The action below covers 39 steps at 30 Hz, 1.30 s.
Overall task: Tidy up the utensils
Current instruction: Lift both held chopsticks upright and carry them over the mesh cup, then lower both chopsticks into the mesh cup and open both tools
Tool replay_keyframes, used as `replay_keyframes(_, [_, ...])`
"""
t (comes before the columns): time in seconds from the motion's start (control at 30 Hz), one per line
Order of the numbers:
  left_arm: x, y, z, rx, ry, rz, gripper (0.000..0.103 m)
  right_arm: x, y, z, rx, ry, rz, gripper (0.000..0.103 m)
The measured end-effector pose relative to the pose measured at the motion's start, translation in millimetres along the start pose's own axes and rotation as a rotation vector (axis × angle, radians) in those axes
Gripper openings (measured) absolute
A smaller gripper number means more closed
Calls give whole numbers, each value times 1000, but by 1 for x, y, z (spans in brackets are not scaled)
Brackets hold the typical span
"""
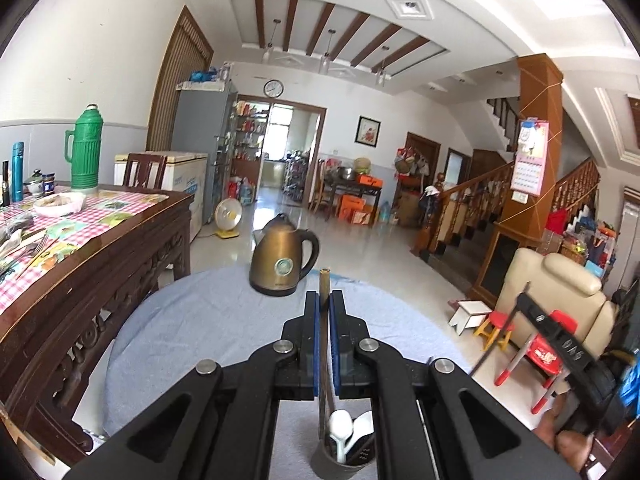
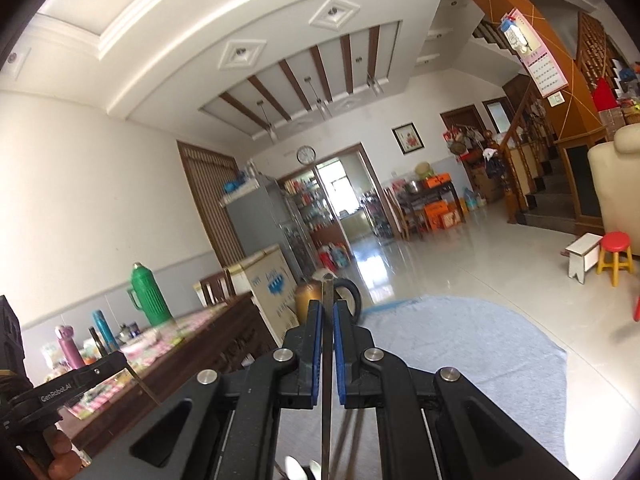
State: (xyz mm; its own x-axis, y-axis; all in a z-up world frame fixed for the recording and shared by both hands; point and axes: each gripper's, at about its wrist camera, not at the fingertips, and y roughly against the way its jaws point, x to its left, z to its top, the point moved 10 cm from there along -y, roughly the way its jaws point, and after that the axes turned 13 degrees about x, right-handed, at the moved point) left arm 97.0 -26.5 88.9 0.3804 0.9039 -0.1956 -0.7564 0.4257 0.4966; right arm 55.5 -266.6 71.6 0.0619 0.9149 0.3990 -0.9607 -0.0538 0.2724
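My left gripper [image 1: 324, 300] is shut on a bamboo chopstick [image 1: 324, 280] that stands upright between the blue pads; its lower end reaches into a dark utensil cup [image 1: 340, 464] holding white spoons [image 1: 340, 426]. My right gripper [image 2: 327, 308] is shut on a thin dark metal utensil [image 2: 327, 292], held upright, its lower end running down toward white spoons [image 2: 294, 468] at the frame's bottom. The right gripper also shows in the left wrist view [image 1: 556, 332], at the right, holding its thin utensil.
A bronze electric kettle [image 1: 282, 260] stands at the far side of the round table covered with a light blue cloth [image 1: 192, 320]. A dark wooden table [image 1: 100, 240] with a checked cloth, green thermos [image 1: 85, 148] and bottles is at left. Stools [image 1: 496, 328] stand at right.
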Motion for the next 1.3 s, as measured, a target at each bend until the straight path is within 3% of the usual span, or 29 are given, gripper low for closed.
replay_keyframes(0.17, [-11,4,2,-4,7,-49,5,13,-7,-9,-21,8,15,7])
replay_keyframes(0.33, [-12,-10,-8,41,34,-83,5,21,-24,-25,19,42,4,7])
replay_keyframes(0.87, [-13,-48,-45,203,30,-55,5,21,-50,-61,198,90,27,7])
replay_keyframes(1.2, [0,-63,-65,282,-30,128,7,13,-67,-87,347,70,31,11])
replay_keyframes(1.3, [4,-63,-67,279,-36,160,19,10,-66,-88,347,55,39,25])
